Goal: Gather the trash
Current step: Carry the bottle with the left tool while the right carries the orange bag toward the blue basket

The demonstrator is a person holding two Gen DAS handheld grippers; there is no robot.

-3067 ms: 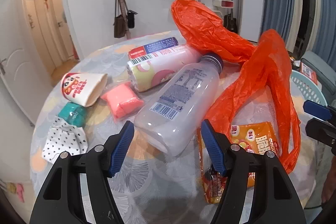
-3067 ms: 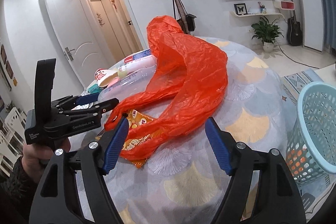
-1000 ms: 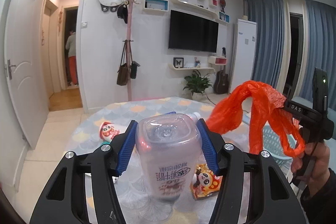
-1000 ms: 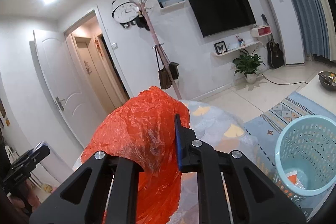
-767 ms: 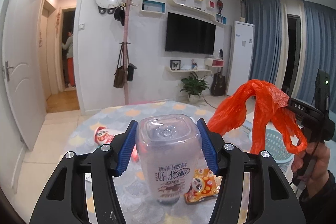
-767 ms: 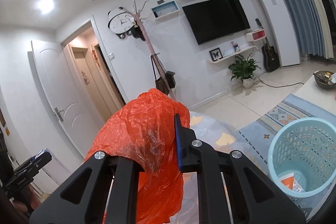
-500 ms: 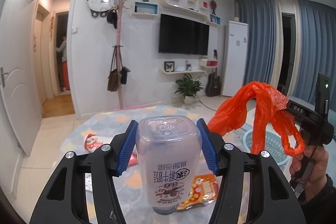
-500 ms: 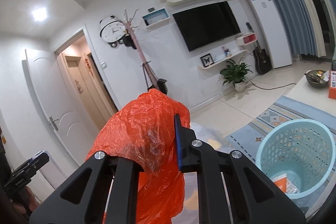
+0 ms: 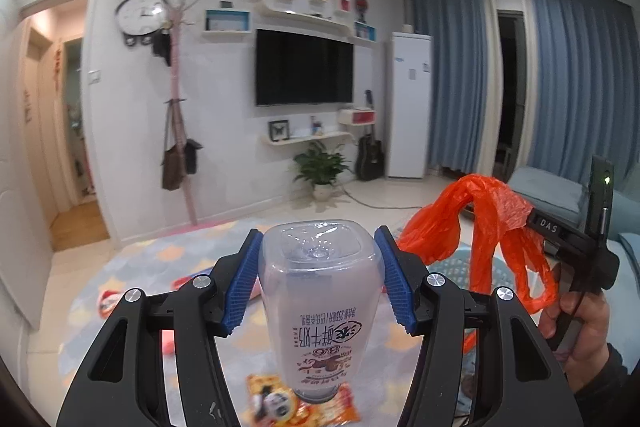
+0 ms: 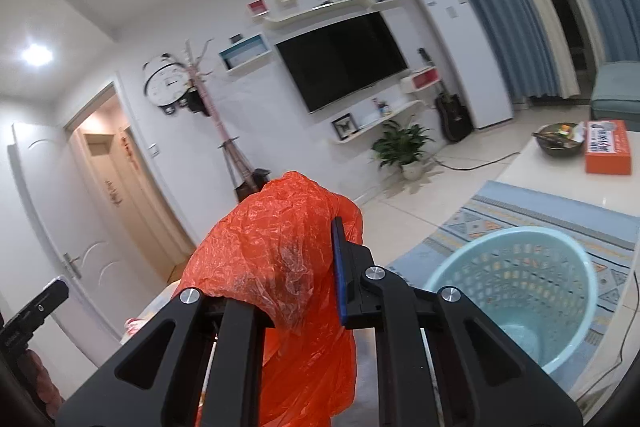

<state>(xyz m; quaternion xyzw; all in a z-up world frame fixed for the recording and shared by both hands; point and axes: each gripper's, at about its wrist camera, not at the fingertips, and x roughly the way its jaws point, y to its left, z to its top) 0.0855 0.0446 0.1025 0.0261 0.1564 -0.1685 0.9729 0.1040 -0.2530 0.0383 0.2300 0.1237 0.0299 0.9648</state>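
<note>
My left gripper (image 9: 318,279) is shut on a clear plastic milk bottle (image 9: 320,307), held upside down above the round table (image 9: 132,275). My right gripper (image 10: 296,267) is shut on an orange plastic bag (image 10: 280,267); the bag hangs down from it. In the left wrist view the bag (image 9: 496,227) dangles at the right from the right gripper. An orange snack packet (image 9: 280,403) lies on the table under the bottle. A light blue trash basket (image 10: 520,287) stands on the floor to the right of the bag.
A red-and-white paper cup (image 9: 110,301) and a pink item (image 9: 168,339) lie on the table at the left. A white low table (image 10: 560,179) carries an orange box (image 10: 606,147) and a bowl. A coat stand (image 9: 180,131) stands by the far wall.
Both grippers have swung to the right, with the bottle and the bag in them. The basket now shows larger and closer in the right wrist view.
</note>
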